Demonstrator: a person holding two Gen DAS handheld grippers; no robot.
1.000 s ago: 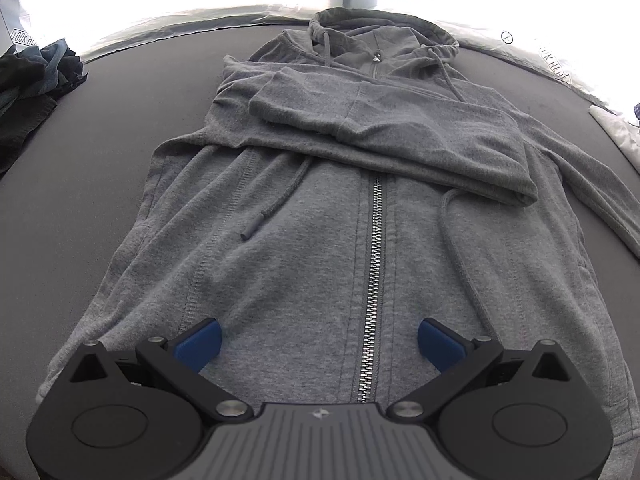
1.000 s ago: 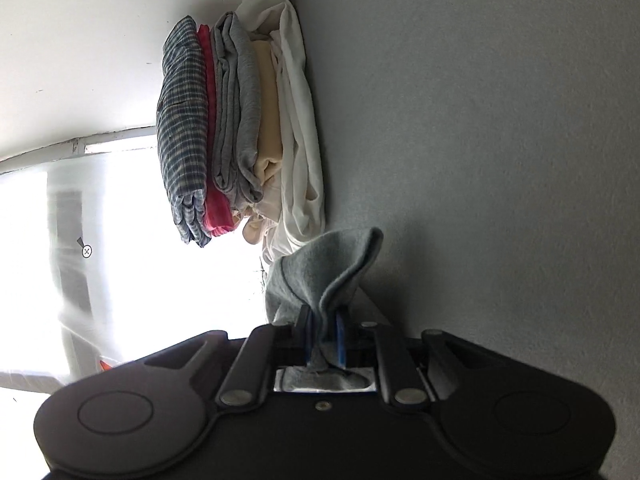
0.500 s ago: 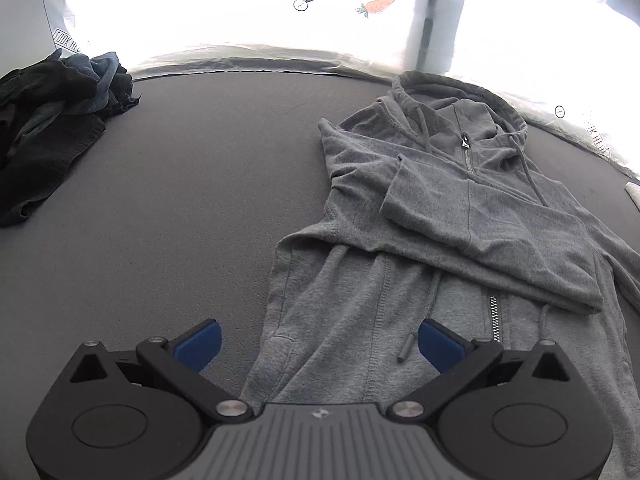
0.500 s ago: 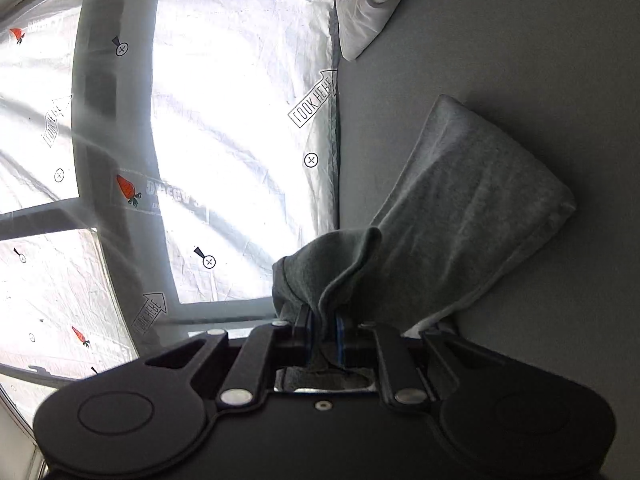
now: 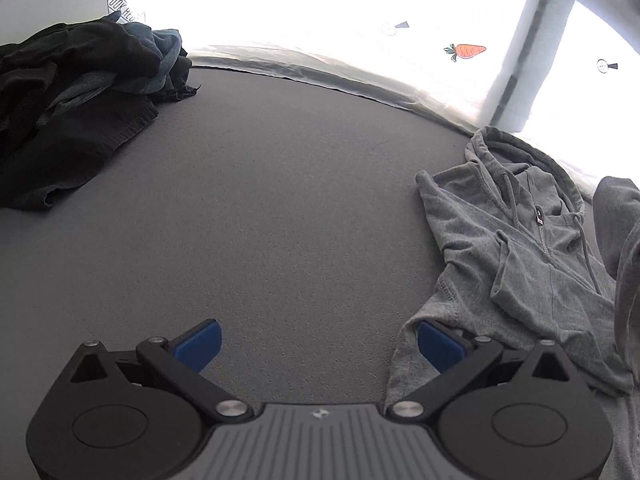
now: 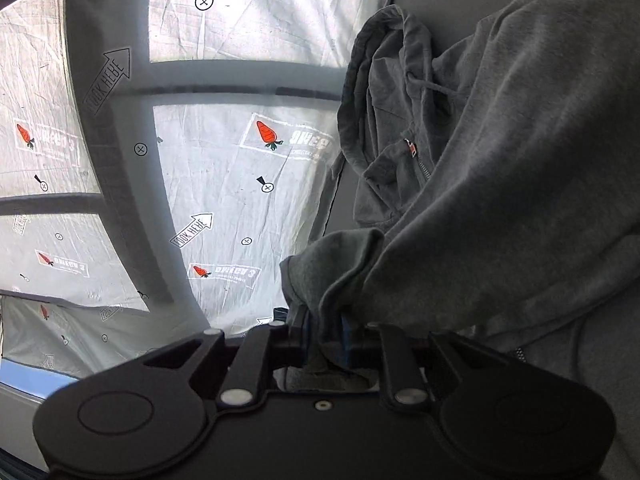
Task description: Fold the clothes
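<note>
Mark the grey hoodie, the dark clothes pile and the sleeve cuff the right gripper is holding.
grey hoodie (image 5: pixel 532 264): left wrist view, chest beside the zipper.
dark clothes pile (image 5: pixel 72 96): left wrist view, middle of the heap.
sleeve cuff (image 6: pixel 320 272): right wrist view, bunched fabric just above the shut fingers.

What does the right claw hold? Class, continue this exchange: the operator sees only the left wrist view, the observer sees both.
Observer: The right claw is shut on the cuff of the grey zip-up cotton hoodie, at its sleeve end.
Operator: Where does the sleeve run?
Observer: It is lifted, crossing in front of the hoodie's chest, beside the hood.
Operator: Anything on the zip?
Observer: The metal zip pull bears a small red tag.
</note>
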